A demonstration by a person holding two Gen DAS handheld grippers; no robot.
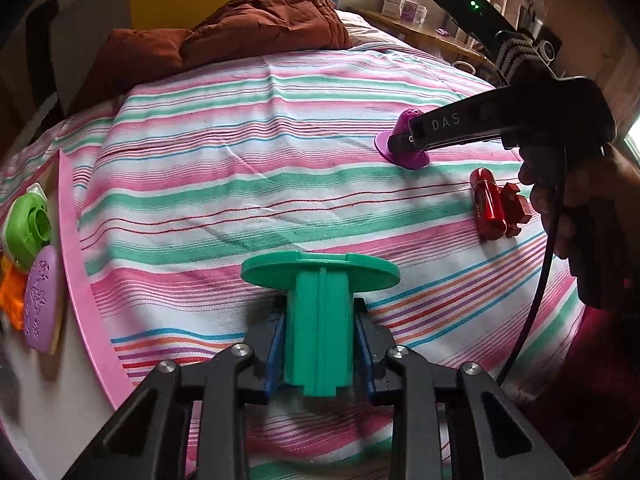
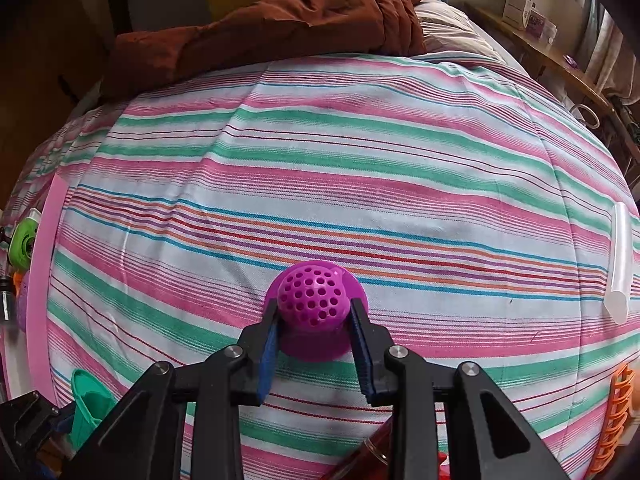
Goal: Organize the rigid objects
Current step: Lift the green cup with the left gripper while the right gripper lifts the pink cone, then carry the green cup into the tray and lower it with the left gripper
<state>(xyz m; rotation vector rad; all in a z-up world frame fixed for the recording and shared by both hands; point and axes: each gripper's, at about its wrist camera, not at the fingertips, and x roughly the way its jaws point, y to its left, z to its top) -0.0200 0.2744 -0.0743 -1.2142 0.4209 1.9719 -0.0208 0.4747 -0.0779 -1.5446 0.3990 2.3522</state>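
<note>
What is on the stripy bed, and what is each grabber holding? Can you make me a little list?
surface: striped bedsheet
left gripper: shut on the green flanged spool
right gripper: shut on the purple perforated dome piece, whose base rests on the sheet
lying loose: red cylinder piece, translucent white tube
at the left edge: pink tray with a lime green part and a lilac embossed piece
far end: brown quilt
</note>
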